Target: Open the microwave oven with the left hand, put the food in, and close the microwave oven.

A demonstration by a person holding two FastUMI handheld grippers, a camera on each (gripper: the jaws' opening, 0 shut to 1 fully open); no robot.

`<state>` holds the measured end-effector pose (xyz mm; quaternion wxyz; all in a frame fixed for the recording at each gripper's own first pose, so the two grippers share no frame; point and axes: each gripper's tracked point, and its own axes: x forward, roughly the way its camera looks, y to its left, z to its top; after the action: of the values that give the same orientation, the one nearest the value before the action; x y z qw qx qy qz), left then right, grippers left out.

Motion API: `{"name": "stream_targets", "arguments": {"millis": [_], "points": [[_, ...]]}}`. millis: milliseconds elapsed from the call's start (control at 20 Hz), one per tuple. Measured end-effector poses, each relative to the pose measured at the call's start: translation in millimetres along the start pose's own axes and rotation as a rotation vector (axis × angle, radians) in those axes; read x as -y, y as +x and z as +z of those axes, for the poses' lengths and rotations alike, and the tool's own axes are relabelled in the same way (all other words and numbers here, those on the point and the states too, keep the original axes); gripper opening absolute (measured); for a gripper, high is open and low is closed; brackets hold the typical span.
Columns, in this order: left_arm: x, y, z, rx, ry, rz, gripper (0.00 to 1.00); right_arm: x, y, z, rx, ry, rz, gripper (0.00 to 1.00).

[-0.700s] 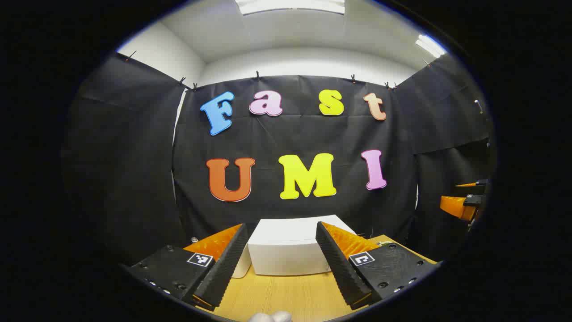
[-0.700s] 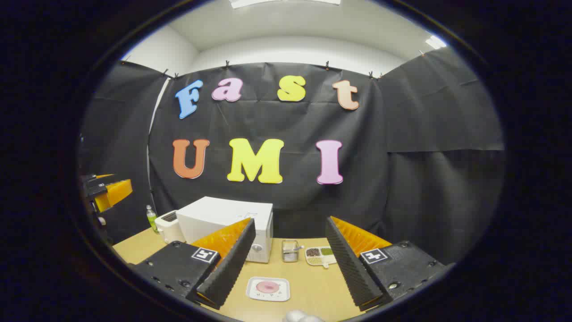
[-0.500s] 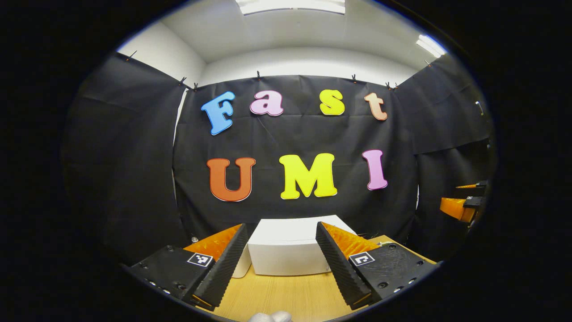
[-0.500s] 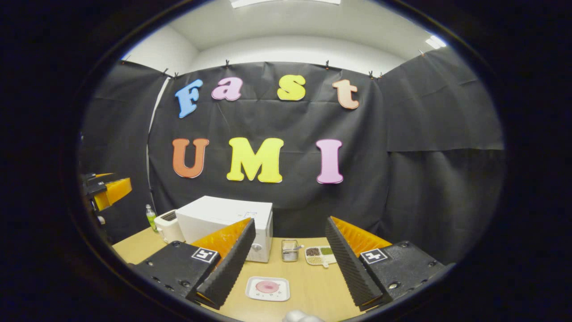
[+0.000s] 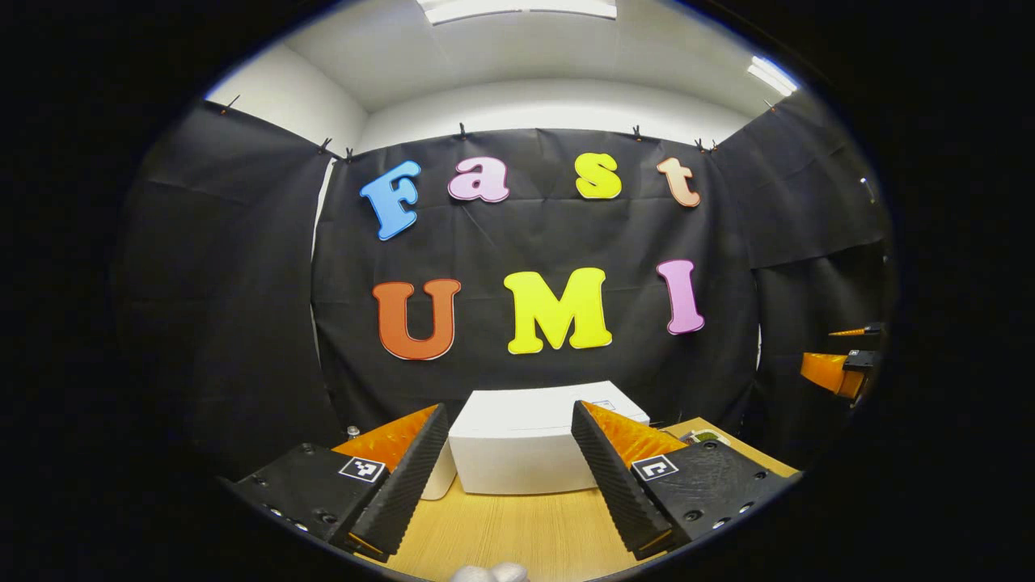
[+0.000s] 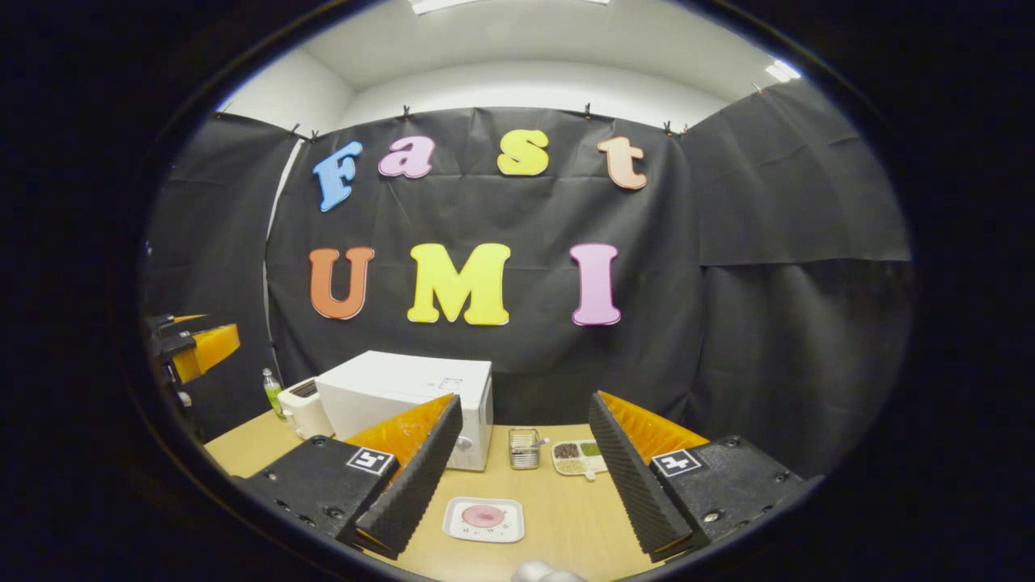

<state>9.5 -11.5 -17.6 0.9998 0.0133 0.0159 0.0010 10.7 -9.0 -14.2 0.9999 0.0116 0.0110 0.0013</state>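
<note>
Left gripper (image 5: 509, 473): jaws spread wide, nothing between them, held above the tabletop (image 5: 501, 529).
Microwave (image 5: 530, 440): white, door shut, straight ahead beyond the left jaws.
Right gripper (image 6: 521, 477): jaws wide apart, holding nothing.
Food (image 6: 483, 516): pink round piece on a white plate (image 6: 454, 525), on the tabletop just ahead between the right jaws.
Microwave from the right: ahead and left of the right jaws, well clear.

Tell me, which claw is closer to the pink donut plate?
Right. The right claw hangs open just above the donut plate; the left claw faces the microwave, off to the side.
</note>
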Motion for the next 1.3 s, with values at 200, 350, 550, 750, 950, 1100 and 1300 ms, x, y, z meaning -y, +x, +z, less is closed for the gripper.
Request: {"name": "stream_targets", "arguments": {"millis": [200, 350, 550, 750, 950, 1100, 1300], "points": [[26.5, 19.4, -25.4, 0.012, -0.006, -0.039, 0.94, 12.3, 3.1, -1.5, -0.005, -0.014, -0.006, 1.00], [62.1, 45.0, -64.4, -0.002, -0.018, -0.084, 0.95, 27.8, 6.4, 1.8, -0.013, -0.015, -0.011, 1.00], [116.5, 87.9, -122.8, -0.062, -0.046, -0.132, 0.95, 57.0, 12.7, 12.7, -0.005, -0.032, -0.041, 1.00], [161.3, 135.9, -167.6, -0.085, -0.025, -0.154, 0.95, 78.9, 15.1, 12.5, -0.006, -0.087, -0.066, 1.00], [187.2, 187.8, -214.6, -0.133, -0.028, -0.148, 0.95, 99.9, 12.5, -0.9, -0.056, -0.075, -0.094, 1.00], [187.6, 220.0, -236.8, -0.142, -0.008, -0.115, 0.95, 116.1, 6.4, -8.6, -0.078, -0.071, -0.125, 0.96], [180.4, 247.9, -256.1, -0.178, -0.063, -0.071, 0.90, 130.2, 1.1, -19.4, -0.112, -0.086, -0.160, 1.00]]}}
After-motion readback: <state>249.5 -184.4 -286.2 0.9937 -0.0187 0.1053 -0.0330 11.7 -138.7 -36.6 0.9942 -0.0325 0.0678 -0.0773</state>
